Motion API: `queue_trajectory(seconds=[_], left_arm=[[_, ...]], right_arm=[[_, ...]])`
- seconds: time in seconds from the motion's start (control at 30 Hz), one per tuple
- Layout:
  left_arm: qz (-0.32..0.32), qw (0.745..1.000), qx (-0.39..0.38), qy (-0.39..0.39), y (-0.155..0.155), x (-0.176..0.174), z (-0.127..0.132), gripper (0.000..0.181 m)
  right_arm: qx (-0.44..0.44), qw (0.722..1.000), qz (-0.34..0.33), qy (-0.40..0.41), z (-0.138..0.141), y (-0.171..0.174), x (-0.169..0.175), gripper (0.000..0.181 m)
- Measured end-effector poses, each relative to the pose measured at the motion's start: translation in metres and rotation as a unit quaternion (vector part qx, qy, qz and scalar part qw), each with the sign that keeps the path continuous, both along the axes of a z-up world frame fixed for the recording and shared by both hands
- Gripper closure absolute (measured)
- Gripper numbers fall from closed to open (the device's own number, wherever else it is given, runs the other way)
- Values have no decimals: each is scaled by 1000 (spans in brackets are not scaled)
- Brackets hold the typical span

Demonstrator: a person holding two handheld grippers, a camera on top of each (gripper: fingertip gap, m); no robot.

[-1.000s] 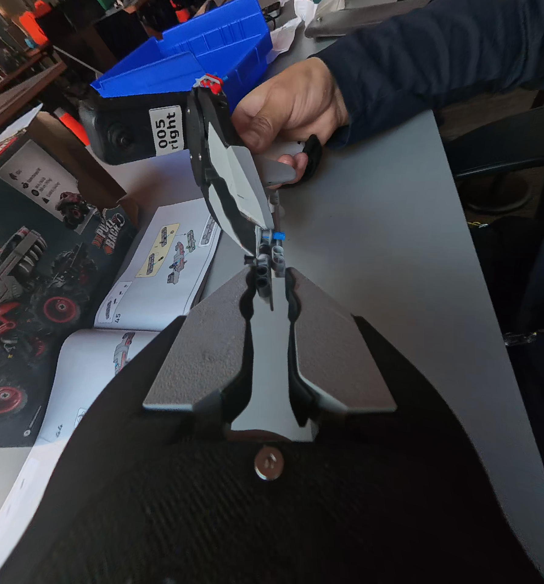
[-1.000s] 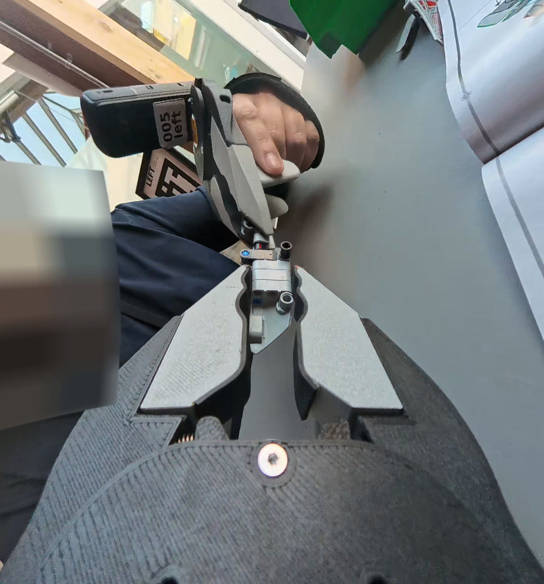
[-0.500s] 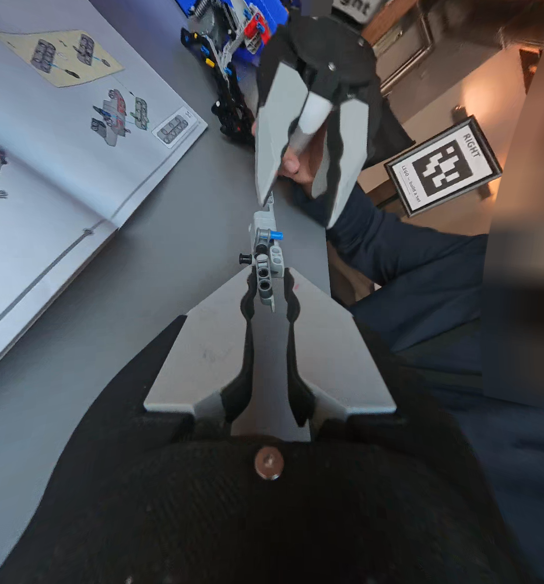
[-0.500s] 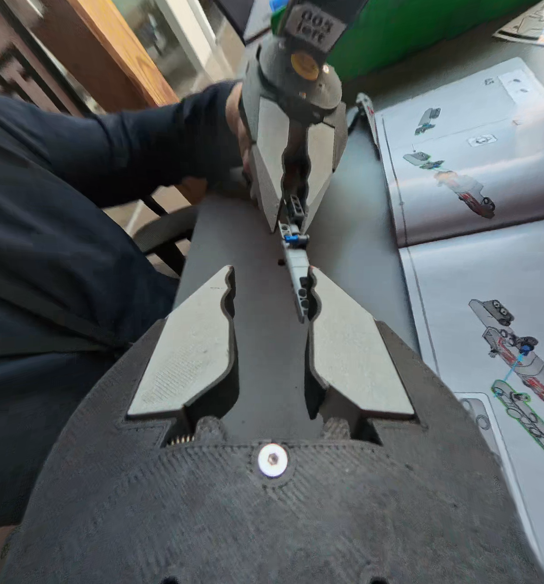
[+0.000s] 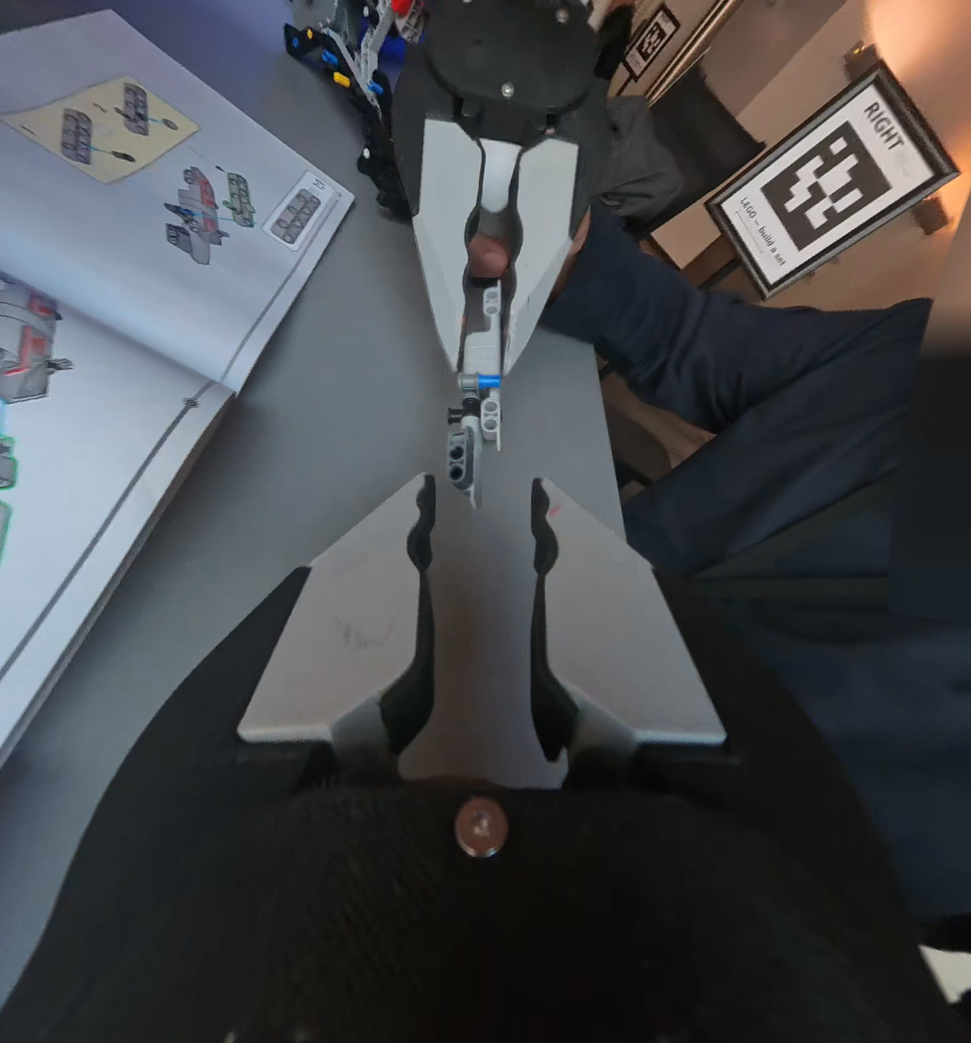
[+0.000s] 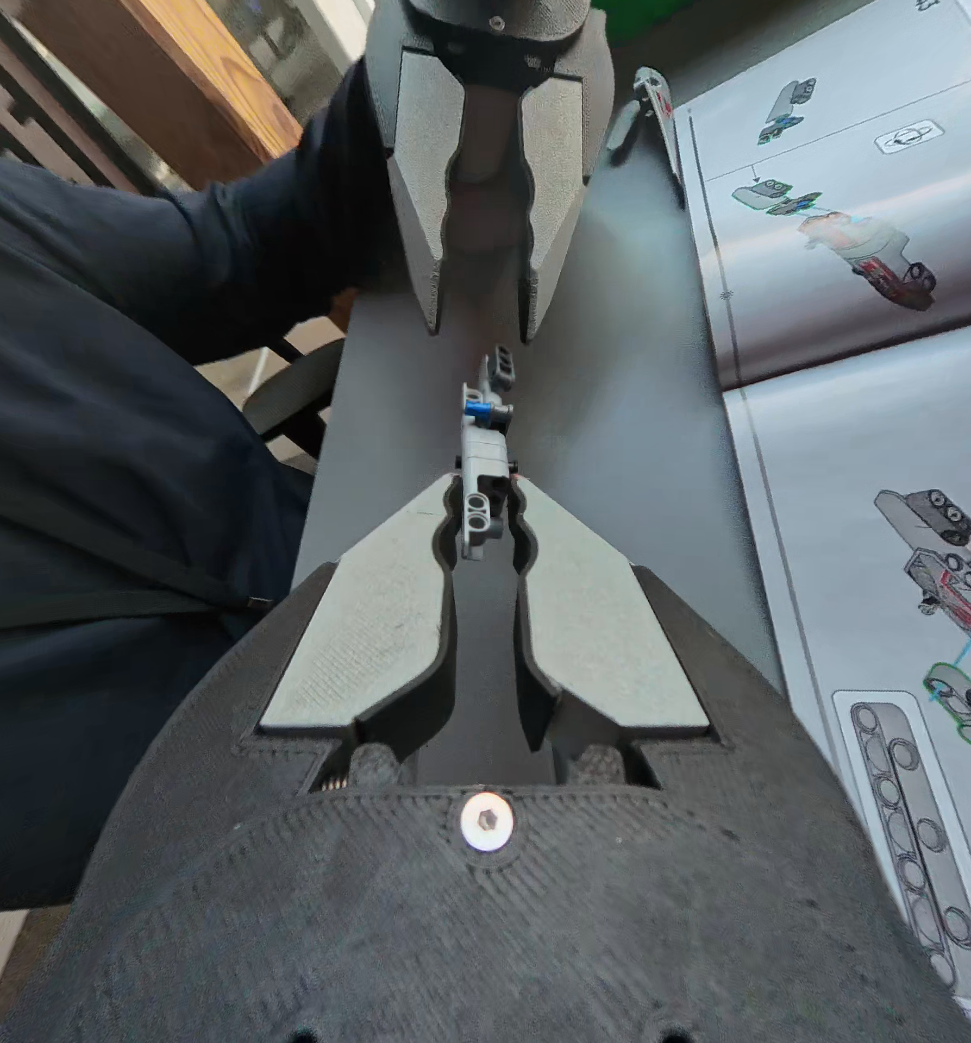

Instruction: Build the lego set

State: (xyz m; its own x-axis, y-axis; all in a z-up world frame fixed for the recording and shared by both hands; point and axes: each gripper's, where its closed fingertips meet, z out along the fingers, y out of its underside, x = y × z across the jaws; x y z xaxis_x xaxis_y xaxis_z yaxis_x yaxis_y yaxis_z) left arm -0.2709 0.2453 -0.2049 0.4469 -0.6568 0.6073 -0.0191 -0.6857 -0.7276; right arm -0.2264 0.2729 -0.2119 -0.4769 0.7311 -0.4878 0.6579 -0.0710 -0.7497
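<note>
Held over the table between two facing grippers: grey lego piece, pinched at one end by right gripper. Left gripper spread, empty, just short. Likely light, stiff, snap-jointed; best gripped on flat beam faces.

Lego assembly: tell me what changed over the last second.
The left claw let go of the grey lego assembly and drew back, open. The right claw, open half a second ago, closed on its other end again and holds it alone. The assembly looks unaltered; the instruction booklet still lies open on the table.
</note>
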Motion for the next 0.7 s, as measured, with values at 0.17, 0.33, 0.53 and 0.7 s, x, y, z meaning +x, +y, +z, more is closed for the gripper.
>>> queue_trajectory(seconds=[0.17,0.33,0.53,0.7], left_arm=[[40,995,45,75,9,-18,-7,153],[35,987,80,136,4,-19,-10,153],[59,973,130,180,4,-31,-12,155],[68,979,108,159,7,-26,-14,155]], right_arm=[[6,1000,-13,6,0,7,-2,169],[176,982,-37,47,-13,15,-8,169],[385,915,-23,119,-19,17,-7,168],[439,889,49,124,-30,3,11,168]])
